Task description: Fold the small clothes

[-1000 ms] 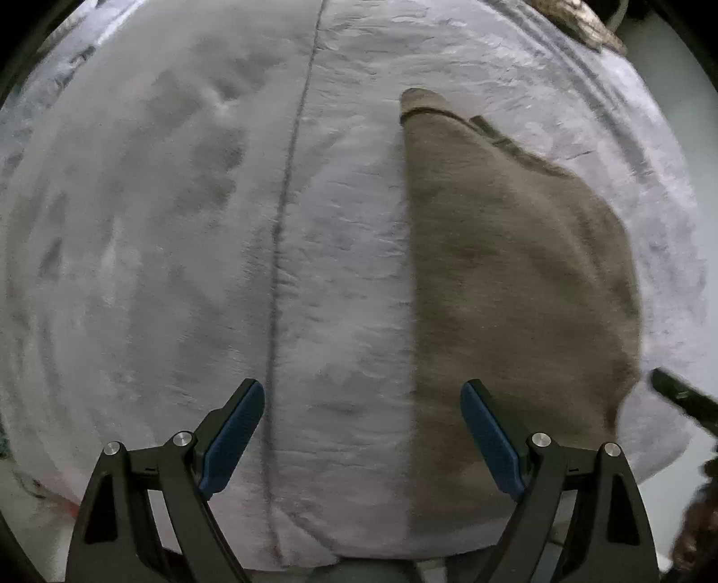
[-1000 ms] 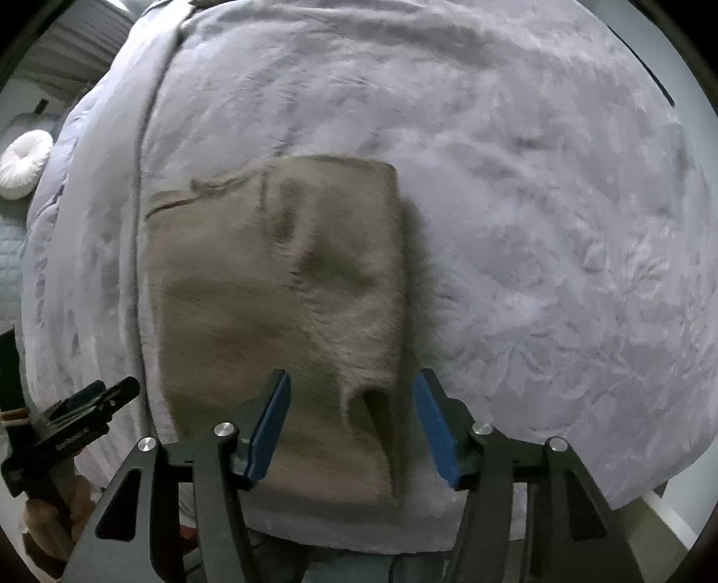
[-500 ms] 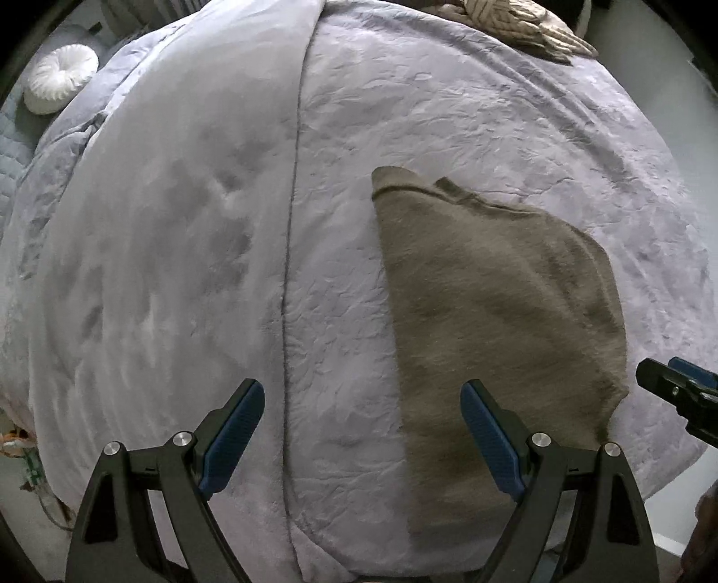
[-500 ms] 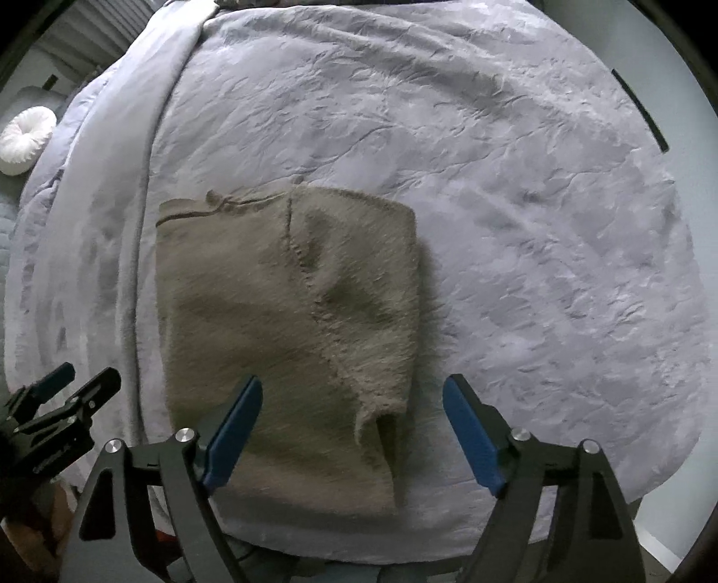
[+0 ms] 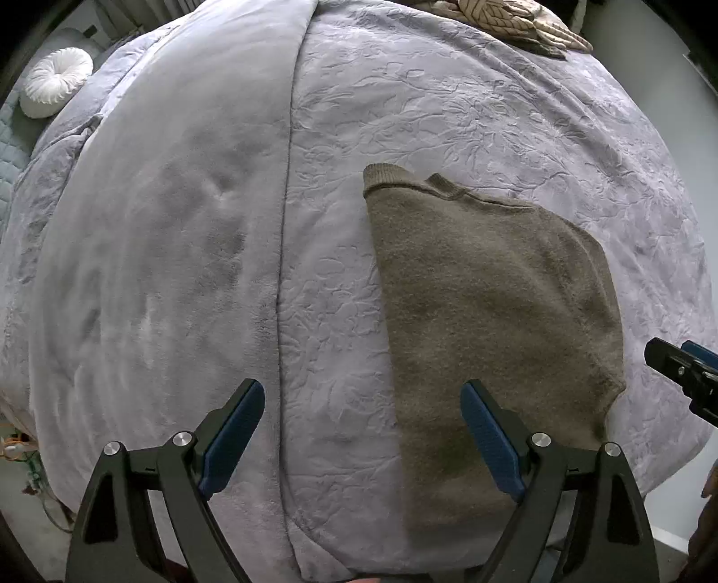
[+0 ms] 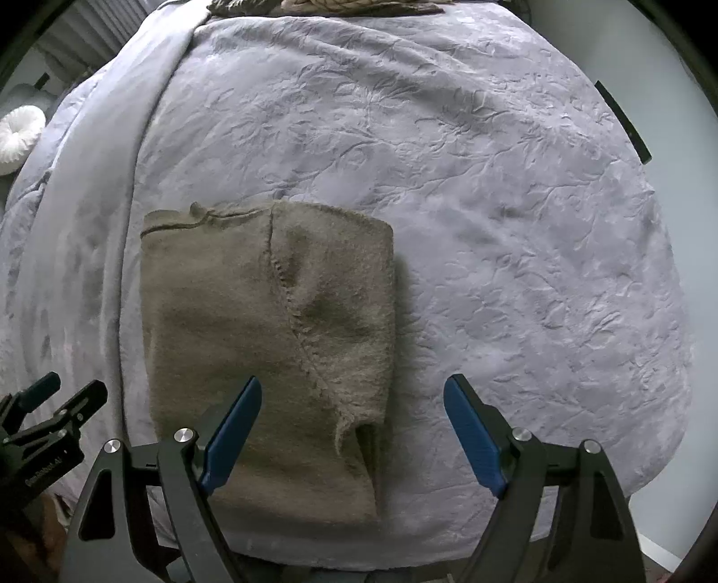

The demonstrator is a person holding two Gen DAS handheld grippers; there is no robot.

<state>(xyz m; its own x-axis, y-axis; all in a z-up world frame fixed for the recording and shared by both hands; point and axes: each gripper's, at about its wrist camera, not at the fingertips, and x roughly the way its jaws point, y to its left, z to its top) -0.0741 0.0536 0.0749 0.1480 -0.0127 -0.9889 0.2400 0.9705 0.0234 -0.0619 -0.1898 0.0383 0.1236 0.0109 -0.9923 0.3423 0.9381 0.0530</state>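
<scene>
Both claws hang over the bed, pointing down, and neither has hold of anything. The right claw (image 6: pixel 348 428) stands released, its blue pads spread wide with only air between them, above the near right part of the sweater (image 6: pixel 269 358). The left claw (image 5: pixel 363 432) is likewise spread wide and empty; its right pad sits over the sweater's left edge, its left pad over bare blanket (image 5: pixel 179 269).

The main risk, as I judge it, lies in the folded-over flap. Its loose lower corner curls up near the sweater's bottom right, just under the right claw, and a small dark gap shows beneath it. If a pad comes down there and catches only that top layer, the flap could peel open and undo the fold. A pinch that goes too deep could instead gather the plush blanket together with the knit, so the blanket would lift and drag the sweater askew. The sweater also lies close to the near edge of the bed, so a pull toward the person might slide it off.

The sweater lies flat on the blanket, neck band away from the claws, its right side folded in along a slanting seam. A second knit garment (image 5: pixel 507 22) lies well apart at the far end of the bed, and a round white cushion (image 5: pixel 54 80) sits off to the far left.
</scene>
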